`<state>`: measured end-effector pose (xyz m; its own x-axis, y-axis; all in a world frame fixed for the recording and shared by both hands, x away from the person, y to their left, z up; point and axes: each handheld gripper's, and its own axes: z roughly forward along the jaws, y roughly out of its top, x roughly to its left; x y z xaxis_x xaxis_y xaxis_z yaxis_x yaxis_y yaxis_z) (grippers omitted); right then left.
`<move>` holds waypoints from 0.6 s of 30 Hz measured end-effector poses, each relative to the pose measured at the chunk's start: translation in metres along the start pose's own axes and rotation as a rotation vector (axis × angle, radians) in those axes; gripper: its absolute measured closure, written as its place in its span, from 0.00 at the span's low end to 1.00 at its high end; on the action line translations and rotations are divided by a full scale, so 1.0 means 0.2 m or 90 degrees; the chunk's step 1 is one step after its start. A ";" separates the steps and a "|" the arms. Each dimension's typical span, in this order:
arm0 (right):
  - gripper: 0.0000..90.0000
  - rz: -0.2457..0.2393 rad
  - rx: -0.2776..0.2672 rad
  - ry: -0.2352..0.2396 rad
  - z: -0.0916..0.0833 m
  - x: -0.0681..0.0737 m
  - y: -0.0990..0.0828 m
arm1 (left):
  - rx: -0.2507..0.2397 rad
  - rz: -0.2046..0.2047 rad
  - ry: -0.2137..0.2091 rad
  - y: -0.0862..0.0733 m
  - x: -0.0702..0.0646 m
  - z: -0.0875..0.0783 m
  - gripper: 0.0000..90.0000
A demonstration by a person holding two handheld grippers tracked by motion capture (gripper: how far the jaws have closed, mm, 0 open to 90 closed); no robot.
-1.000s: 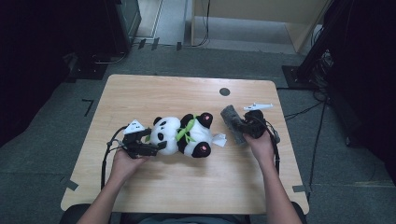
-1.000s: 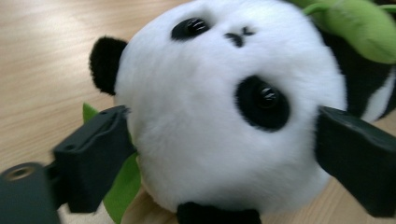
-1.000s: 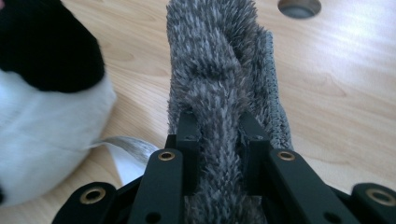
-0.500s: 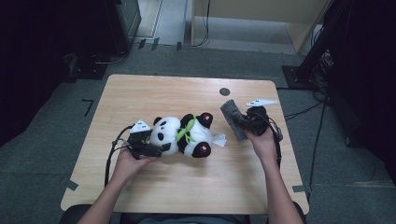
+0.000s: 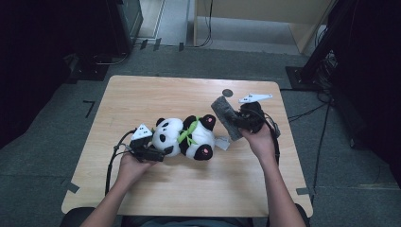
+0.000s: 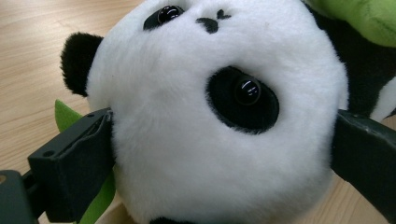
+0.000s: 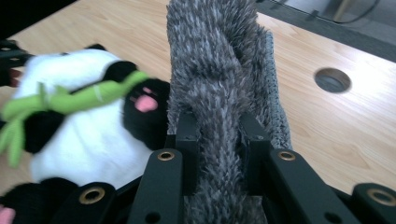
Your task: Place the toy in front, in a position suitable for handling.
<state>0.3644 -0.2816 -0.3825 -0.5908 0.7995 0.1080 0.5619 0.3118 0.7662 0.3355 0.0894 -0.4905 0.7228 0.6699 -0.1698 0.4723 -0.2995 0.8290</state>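
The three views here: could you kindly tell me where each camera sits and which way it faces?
High view: above the person's side, looking down at the table; forearms show.
Left gripper view: on the left hand-held gripper, facing the panda's head.
Right gripper view: on the right hand-held gripper, along the grey furry cloth.
All share the panda.

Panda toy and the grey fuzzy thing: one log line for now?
left gripper: shut on panda head | right gripper: shut on grey fuzzy cloth, above table

One plush panda, one grey fuzzy cloth, two tools, one table.
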 end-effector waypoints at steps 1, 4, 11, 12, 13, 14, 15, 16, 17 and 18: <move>0.84 -0.004 0.001 0.005 0.00 0.02 0.01 | 0.004 0.000 0.001 0.00 0.00 0.00 0.01; 0.84 -0.017 0.003 0.015 0.00 0.05 0.06 | 0.009 0.001 0.004 0.00 -0.02 -0.02 0.06; 0.83 -0.035 -0.005 0.069 0.05 0.14 0.19 | 0.007 -0.015 0.015 0.00 -0.04 -0.02 0.05; 0.83 -0.037 -0.002 0.075 0.06 0.15 0.21 | 0.010 -0.017 0.019 0.01 -0.05 -0.02 0.05; 0.83 -0.046 -0.002 0.081 0.08 0.17 0.22 | 0.016 -0.020 0.022 0.01 -0.06 -0.02 0.06; 0.83 -0.049 0.000 0.089 0.10 0.19 0.24 | 0.020 -0.020 0.026 0.01 -0.06 -0.02 0.07; 0.83 -0.052 0.005 0.097 0.11 0.21 0.25 | 0.024 -0.021 0.031 0.02 -0.08 -0.02 0.07; 0.83 -0.058 0.009 0.104 0.13 0.23 0.26 | 0.028 -0.020 0.036 0.02 -0.08 -0.02 0.08; 0.83 -0.062 0.013 0.111 0.15 0.25 0.27 | 0.030 -0.025 0.038 0.02 -0.09 -0.03 0.08; 0.83 -0.066 0.017 0.120 0.17 0.27 0.28 | 0.031 -0.026 0.041 0.02 -0.10 -0.03 0.08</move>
<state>0.3841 -0.2029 -0.3554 -0.7430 0.6528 0.1478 0.5058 0.4030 0.7627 0.3197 0.0784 -0.4812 0.6695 0.7238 -0.1670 0.5257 -0.3029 0.7949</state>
